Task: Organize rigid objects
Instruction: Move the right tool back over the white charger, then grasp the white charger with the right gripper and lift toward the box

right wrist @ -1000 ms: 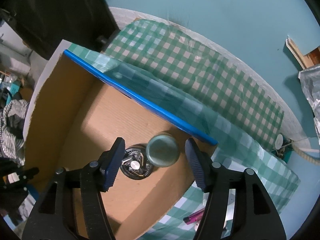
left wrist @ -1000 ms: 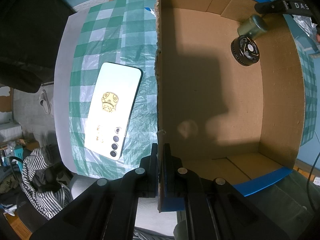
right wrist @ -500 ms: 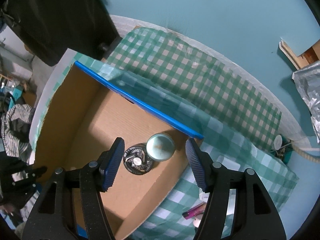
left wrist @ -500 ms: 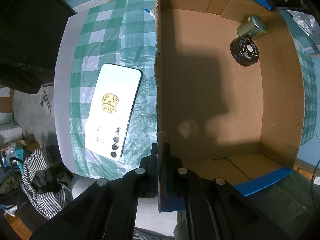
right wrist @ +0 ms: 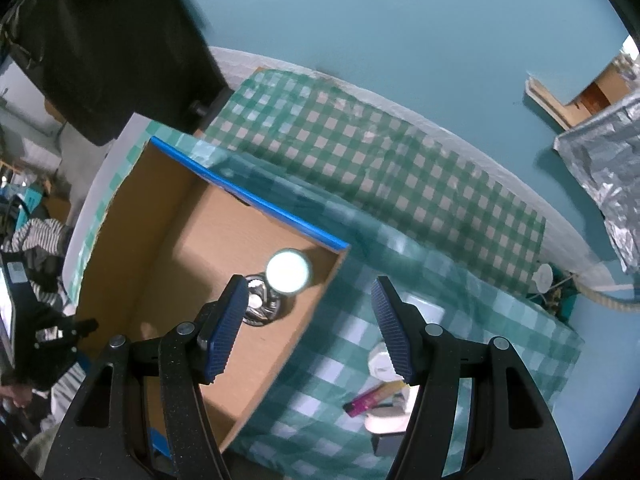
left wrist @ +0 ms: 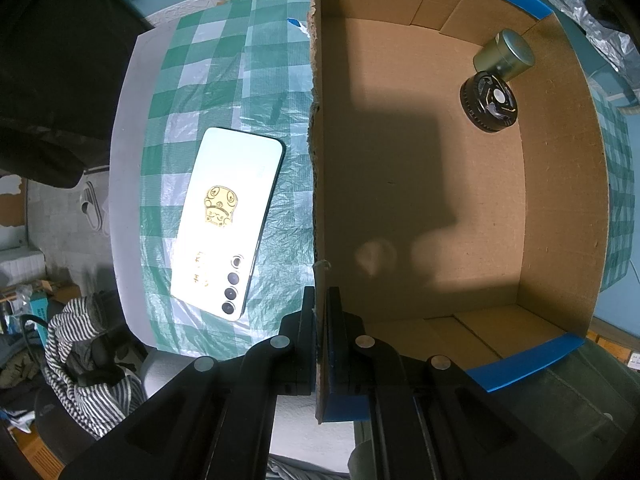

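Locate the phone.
In the left wrist view, the phone lies face down on the checked cloth, outside the box, just left of its wall.

- We see a table (left wrist: 124, 200) under a green-checked cloth (left wrist: 240, 80).
- A cardboard box (left wrist: 560, 208) sits on the cloth.
- A white phone (left wrist: 224, 220) lies face down just beside the box wall.
- A pink tube (right wrist: 366, 398) lies on our cloth beyond the box.

A green-and-white checked plastic tablecloth (left wrist: 240, 80) covers the table against a plain teal wall (right wrist: 400, 20). Crumpled silver foil sheeting (right wrist: 604, 152) hangs at the right edge of the right wrist view. Below the table's edge lie a heap of black-and-white striped fabric (left wrist: 84, 364) and a pale slipper (left wrist: 92, 212) on the grey floor.
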